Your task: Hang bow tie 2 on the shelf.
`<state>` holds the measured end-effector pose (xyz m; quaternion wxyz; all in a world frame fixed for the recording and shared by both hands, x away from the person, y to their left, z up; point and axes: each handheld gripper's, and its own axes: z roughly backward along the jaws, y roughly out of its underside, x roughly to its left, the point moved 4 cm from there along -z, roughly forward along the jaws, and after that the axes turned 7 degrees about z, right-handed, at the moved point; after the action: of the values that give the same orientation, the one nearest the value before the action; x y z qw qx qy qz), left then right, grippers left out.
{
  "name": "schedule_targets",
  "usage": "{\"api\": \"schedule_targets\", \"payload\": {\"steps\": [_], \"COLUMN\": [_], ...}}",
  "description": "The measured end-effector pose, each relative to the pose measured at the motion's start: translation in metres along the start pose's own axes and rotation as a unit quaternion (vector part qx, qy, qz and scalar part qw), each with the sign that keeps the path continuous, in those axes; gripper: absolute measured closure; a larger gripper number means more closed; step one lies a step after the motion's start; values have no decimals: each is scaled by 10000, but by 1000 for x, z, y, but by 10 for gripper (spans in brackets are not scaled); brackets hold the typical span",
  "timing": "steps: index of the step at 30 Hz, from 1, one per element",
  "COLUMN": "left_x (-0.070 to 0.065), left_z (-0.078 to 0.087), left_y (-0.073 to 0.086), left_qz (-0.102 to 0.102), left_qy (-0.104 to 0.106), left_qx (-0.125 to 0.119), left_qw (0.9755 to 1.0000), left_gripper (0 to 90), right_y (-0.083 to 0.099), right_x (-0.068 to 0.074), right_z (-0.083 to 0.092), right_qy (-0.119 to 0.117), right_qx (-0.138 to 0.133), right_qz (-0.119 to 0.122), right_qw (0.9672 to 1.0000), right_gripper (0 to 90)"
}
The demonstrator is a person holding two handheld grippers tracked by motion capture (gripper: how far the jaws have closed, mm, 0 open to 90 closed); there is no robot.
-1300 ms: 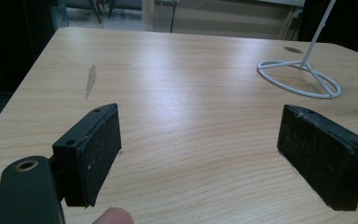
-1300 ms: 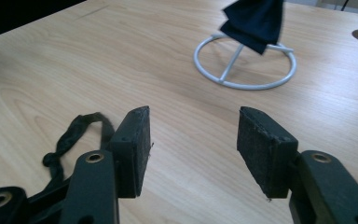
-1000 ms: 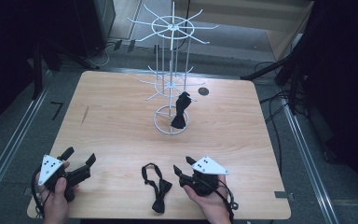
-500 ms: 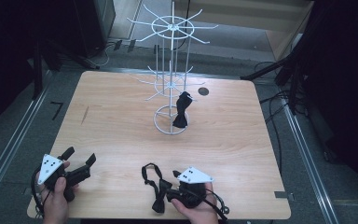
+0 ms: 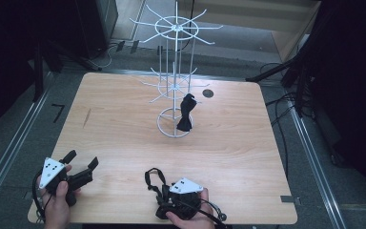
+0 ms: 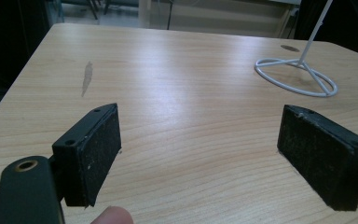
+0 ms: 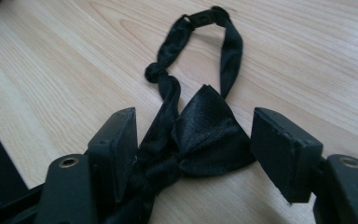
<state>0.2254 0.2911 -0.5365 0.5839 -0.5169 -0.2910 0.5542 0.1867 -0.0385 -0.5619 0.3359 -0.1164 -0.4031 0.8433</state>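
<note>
Wooden table [image 5: 124,124]; right tool [image 7: 196,140] half-open, just widening, astride black bow tie [image 7: 200,126], ungripped

Black tool [image 5: 82,168], grey three-cornered plate, trailing black cable.

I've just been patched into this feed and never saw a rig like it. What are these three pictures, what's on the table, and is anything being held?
No robot here: a person holds a two-jaw tool in each hand. The high view looks down on the wooden table; the other two cameras ride on the tools and look along their black jaws. On the table stands a white wire rack with one black bow tie hanging on it. A second bow tie lies flat near the front edge. The right gripper has come down around it and its jaws have just been opening; the tie lies between them with a gap on the right side, so it is not clamped. The left gripper is open over bare wood.
</note>
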Motion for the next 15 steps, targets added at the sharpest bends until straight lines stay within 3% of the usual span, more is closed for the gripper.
{"api": "schedule_targets", "payload": {"steps": [15], "left_x": [-1], "left_z": [0], "left_y": [0], "left_qz": [-30], "left_qy": [-5], "left_qx": [4], "left_qw": [10000], "left_gripper": [144], "right_y": [2], "right_x": [-8], "right_z": [1], "right_qy": [291], "right_qx": [86], "right_qz": [176], "right_qw": [9994], "right_gripper": [644]}}
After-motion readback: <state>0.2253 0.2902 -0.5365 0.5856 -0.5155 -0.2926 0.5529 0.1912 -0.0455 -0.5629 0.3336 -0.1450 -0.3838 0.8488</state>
